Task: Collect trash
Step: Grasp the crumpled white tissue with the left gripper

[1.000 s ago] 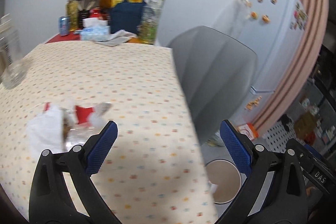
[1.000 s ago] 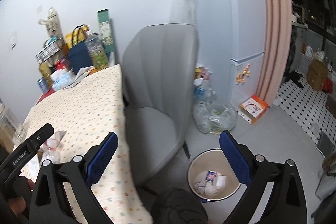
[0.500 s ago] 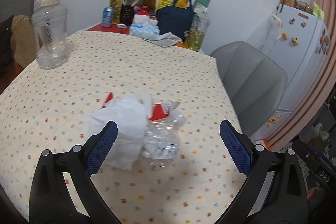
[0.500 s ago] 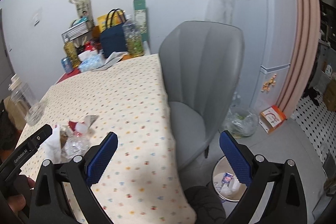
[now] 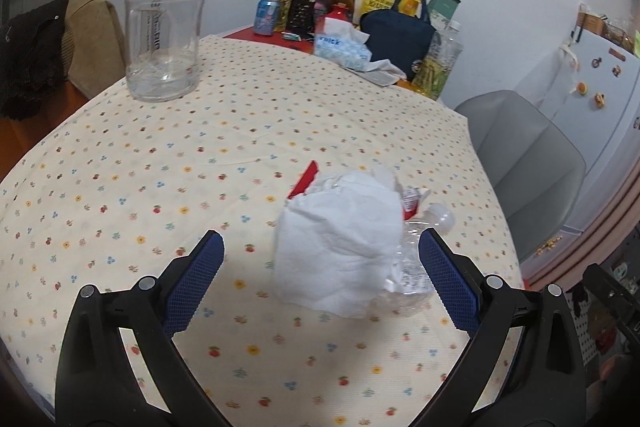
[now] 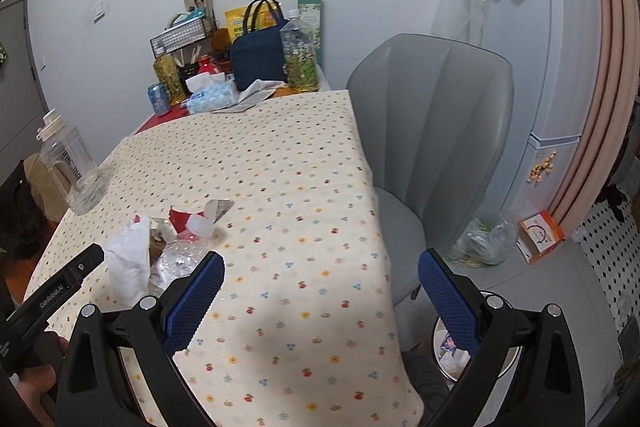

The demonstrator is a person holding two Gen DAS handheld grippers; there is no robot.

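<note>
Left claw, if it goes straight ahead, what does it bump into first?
Probably the tissue on the trash pile; it lies right between the open left claw tips. Depth is hard to judge.

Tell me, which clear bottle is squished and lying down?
The crushed bottle in the trash pile, beside the white tissue between the left gripper's fingers. The big jug stands upright.
</note>
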